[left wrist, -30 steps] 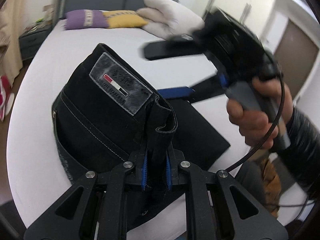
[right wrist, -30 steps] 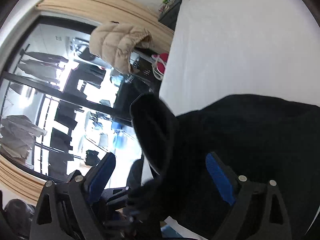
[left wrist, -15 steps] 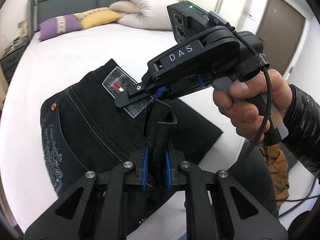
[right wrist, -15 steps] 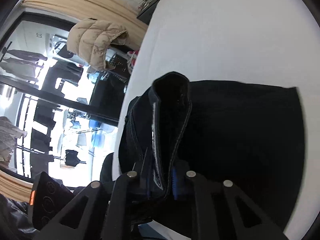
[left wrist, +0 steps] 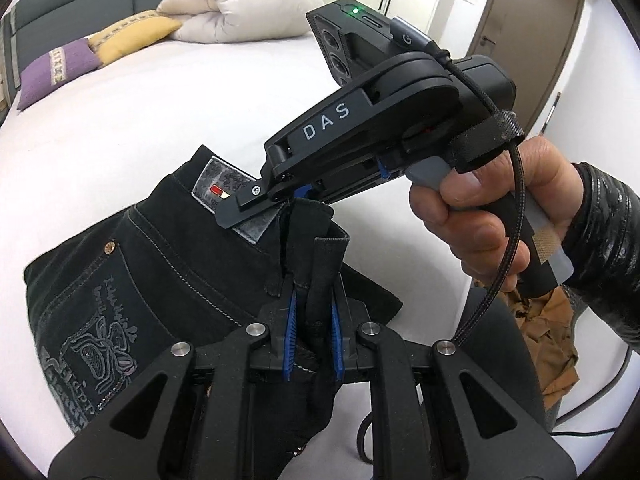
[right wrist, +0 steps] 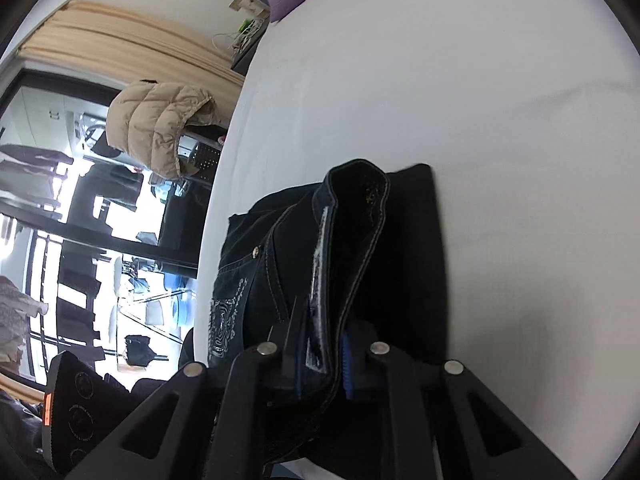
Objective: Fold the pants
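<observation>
Black jeans (left wrist: 160, 264) with a grey leather waist patch and an embroidered back pocket lie folded on the white bed (left wrist: 120, 120). My left gripper (left wrist: 314, 316) is shut on a bunched fold of the waistband near the bed's front edge. My right gripper (left wrist: 288, 200) comes in from the right and grips the waistband by the patch. In the right wrist view the right gripper (right wrist: 324, 364) is shut on the waistband of the jeans (right wrist: 392, 260), whose edge stands up between the blue pads.
Purple (left wrist: 56, 70) and yellow (left wrist: 132, 36) pillows and a folded white duvet (left wrist: 240, 4) lie at the head of the bed. A brown door (left wrist: 532, 32) is at the right. A beige puffer jacket (right wrist: 160, 120) hangs beside the bed.
My right gripper swung in from above the bed, closed on the waistband by the patch and now holds it. My left gripper kept its hold.
</observation>
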Demonstrator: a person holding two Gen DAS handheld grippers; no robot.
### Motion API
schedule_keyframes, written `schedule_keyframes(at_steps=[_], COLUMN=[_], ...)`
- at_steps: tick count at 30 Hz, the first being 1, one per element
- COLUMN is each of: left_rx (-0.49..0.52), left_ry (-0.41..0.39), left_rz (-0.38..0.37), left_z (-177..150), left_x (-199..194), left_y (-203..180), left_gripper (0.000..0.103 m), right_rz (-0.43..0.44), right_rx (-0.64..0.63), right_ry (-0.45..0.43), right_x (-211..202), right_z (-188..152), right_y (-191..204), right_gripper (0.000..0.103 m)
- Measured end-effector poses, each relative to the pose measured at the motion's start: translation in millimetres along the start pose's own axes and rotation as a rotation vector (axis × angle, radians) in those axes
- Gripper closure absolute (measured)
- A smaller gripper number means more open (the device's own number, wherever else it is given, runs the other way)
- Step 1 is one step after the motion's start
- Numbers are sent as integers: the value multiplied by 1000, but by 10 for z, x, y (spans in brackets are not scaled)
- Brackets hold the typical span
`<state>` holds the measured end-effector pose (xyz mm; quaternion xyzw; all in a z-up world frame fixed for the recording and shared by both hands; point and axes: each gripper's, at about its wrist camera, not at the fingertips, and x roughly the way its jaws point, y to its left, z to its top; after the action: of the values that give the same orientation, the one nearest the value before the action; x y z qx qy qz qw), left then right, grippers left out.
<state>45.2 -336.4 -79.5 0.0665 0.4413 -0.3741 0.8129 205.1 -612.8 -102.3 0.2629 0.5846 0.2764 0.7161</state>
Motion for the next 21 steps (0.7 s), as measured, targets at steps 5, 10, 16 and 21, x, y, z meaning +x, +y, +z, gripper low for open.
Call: schedule_keyframes(at_steps=[5, 10, 16, 21], left_rx=[29, 31, -84, -161], left_ry=[35, 78, 71, -29], left_rz=[-5, -24, -159, -211], left_z=[-28, -63, 3, -17], left_x=[220, 481, 185, -322], left_y=[-68, -117, 73, 339], left_gripper=[90, 89, 77, 37], right_rz=[17, 18, 73, -53], right_rx=[54, 54, 103, 123], right_ry=[-25, -48, -106, -160], right_x=[17, 92, -14, -323], right_z=[-162, -255, -397, -531], right_y=[-267, -408, -498, -435], right_gripper=[87, 86, 77, 65])
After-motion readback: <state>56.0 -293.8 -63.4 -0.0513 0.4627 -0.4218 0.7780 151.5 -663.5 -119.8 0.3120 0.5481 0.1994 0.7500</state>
